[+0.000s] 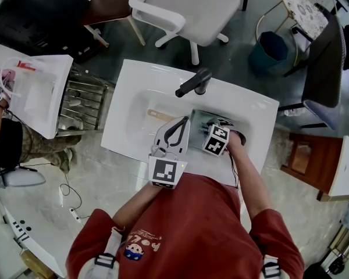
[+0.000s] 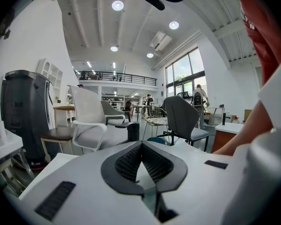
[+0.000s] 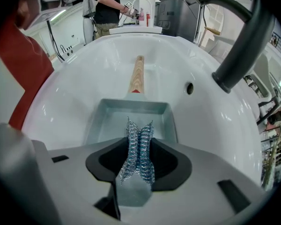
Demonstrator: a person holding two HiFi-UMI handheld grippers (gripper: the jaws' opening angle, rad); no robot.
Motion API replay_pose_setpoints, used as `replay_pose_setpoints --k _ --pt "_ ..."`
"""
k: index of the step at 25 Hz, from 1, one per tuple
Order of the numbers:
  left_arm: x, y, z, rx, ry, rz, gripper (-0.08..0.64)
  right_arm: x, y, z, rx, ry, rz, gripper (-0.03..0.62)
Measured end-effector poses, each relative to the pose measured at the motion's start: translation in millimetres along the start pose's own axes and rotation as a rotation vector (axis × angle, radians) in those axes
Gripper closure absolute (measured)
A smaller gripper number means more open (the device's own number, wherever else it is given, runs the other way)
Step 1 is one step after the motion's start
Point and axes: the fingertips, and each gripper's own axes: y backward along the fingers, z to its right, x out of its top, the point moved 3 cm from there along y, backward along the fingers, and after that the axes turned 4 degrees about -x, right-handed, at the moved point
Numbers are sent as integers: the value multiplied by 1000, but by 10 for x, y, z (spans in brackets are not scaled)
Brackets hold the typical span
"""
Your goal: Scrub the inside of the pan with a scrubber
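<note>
A rectangular grey pan [image 3: 131, 114] with a wooden handle [image 3: 137, 74] lies in the white sink [image 3: 79, 74]. My right gripper [image 3: 139, 146] is shut on a steel-wool scrubber [image 3: 139, 149] just above the pan's near end. In the head view the right gripper [image 1: 211, 124] reaches down into the pan [image 1: 199, 118], and the handle [image 1: 160, 115] points left. My left gripper [image 1: 184, 121] hovers over the sink just left of the pan. The left gripper [image 2: 141, 144] is shut on nothing and faces out into the room.
A dark faucet [image 1: 193, 84] arches over the sink's far rim, also the faucet [image 3: 239, 41] at the right. A white office chair [image 1: 186, 4] stands beyond the sink, a dish rack [image 1: 81, 100] to its left, a wooden stool [image 1: 305, 161] to the right.
</note>
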Motion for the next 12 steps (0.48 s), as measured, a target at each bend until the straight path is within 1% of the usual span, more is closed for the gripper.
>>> replay_pose_setpoints --k 3,5,7,9,12 --pt "8 -1 3 -2 0 0 546 14 -23 153 -121 16 -9 433" --pt "10 -7 1 -1 -1 1 546 20 -53 239 -204 48 -15 433" --pt "7 -10 -2 3 0 1 546 26 -84 278 -266 77 -12 434" --pt "11 -9 1 5 0 2 546 36 -93 272 -295 99 -12 437" --pt "17 3 -3 5 -3 2 546 50 -95 260 -306 116 -22 439"
